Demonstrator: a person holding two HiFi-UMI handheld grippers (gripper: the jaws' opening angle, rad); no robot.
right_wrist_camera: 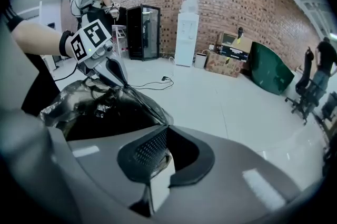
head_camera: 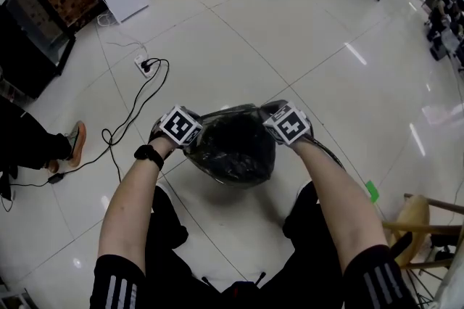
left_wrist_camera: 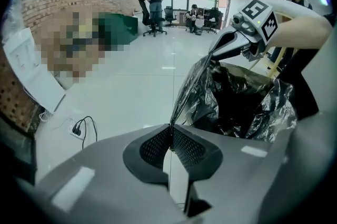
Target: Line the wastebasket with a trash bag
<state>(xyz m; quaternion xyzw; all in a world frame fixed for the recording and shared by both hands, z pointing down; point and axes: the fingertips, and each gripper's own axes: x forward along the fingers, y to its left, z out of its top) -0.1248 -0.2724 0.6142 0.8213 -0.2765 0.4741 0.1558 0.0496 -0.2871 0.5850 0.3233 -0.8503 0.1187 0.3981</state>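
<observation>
Both tongs are closed on thin plastic. The left tongs have their pads pressed together with a stretched fold of the trash bag running out from the tips. The right tongs are closed the same way on the opposite edge of the bag, and the film goes out from their tips to the bag's mouth.

Between them the mouth of the bag is pulled open, dark inside, with the shiny film wrinkled around it. The wastebasket is under the film and I cannot see its own wall or rim clearly. It seems to stand on the tiled floor, just in front of the person's knees. A black cable lies on the floor to the left, well apart from the bag.

I think the edge is being brought down over the rim. The film is thin and already tight, so a stronger pull from either side could tear it or make it slip out of the pads. The floor looks smooth, so an uneven pull could also tip or slide the basket.
</observation>
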